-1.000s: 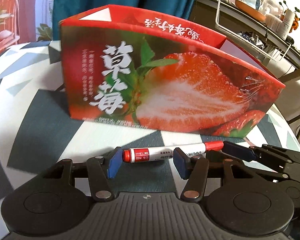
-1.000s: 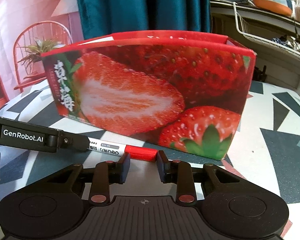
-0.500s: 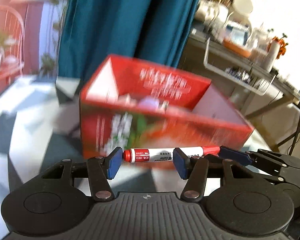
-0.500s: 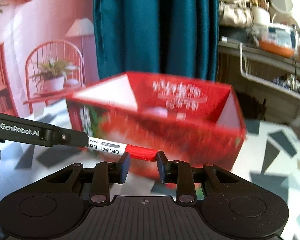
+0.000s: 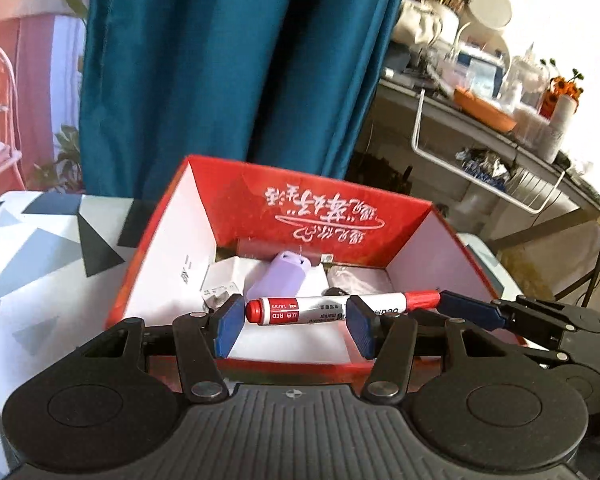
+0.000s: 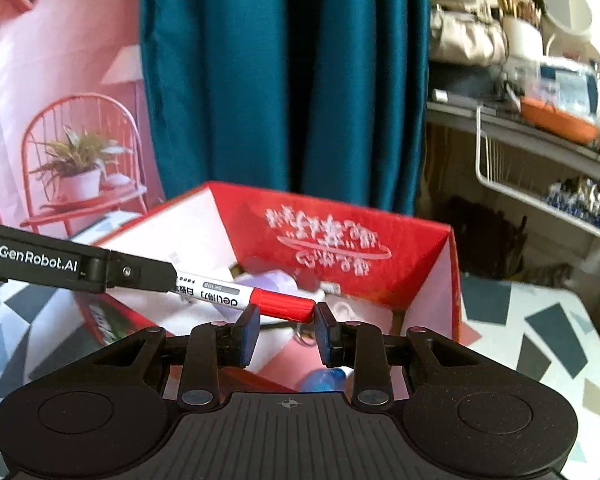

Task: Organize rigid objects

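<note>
Two grippers share one red marker [image 5: 340, 307] above the open strawberry box [image 5: 440, 258]. The left gripper [image 5: 294, 326] grips its barrel, fingers apparently touching it, and the right gripper [image 6: 286, 330] pinches the red cap. A lilac case [image 5: 278, 278] lies inside the box, toward twelve o'clock of the marker.

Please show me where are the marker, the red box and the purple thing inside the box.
marker [image 5: 300, 311]: left wrist view, on its labelled barrel.
red box [image 5: 324, 216]: left wrist view, on its far inner wall.
purple thing [image 5: 278, 278]: left wrist view, on its upper face.
</note>
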### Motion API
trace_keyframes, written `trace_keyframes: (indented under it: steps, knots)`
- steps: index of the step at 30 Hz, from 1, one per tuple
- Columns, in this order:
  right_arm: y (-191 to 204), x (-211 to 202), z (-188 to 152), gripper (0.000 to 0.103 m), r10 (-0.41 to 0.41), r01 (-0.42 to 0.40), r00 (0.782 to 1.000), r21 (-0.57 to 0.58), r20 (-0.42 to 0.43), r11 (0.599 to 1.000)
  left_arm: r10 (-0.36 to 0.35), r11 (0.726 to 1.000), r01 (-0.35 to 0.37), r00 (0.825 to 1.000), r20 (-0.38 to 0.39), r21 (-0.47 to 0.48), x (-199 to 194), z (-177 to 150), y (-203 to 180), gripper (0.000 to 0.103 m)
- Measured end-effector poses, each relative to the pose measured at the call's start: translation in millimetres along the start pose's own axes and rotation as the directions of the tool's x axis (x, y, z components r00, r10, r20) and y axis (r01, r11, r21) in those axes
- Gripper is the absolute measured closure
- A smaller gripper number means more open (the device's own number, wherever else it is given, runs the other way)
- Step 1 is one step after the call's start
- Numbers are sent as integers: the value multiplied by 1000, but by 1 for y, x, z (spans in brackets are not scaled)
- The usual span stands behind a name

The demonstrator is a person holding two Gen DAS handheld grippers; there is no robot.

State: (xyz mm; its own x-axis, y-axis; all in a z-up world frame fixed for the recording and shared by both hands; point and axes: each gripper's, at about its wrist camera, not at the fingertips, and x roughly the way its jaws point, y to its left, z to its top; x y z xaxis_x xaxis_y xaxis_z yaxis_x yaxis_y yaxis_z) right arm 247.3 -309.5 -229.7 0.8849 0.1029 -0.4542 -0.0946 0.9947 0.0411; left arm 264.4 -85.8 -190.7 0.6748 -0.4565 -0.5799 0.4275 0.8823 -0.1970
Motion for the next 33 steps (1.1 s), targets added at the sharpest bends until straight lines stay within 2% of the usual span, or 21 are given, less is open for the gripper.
trace_keyframes:
  steps: [7,11,15,25,28,30,31,33]
  knots:
    - [-17,21,-5,75,-2,4,999,49,-46,999,16,999,-14,999,-46,46,27,-1,-6,45]
    - [-21,25,-2,70,11,-8,998,57,-55,998,36,997,-32,998,-57,65,38,0,-9,45]
    - [-22,28,1,69,15,-10,998,72,-68,997,45,997,-40,996,-77,61,46,2,-9,44]
    - [-31,41,7,68,50,-17,983,183,-176,983,59,996,-50,991,-124,79,58,5,-8,42]
    - [-33,41,10,67,53,-10,980,217,-193,976,61,995,-51,991,-118,89,51,7,-8,38]
    - [-33,36,13,66,63,-19,979,217,-194,976,65,992,-53,992,-111,111,41,8,-9,28]
    - [-32,32,14,64,62,-20,980,213,-191,977,66,991,-53,993,-96,124,34,8,-10,22]
    - [-32,22,18,48,61,-23,982,210,-178,977,50,991,-42,997,-60,125,16,11,-8,17]
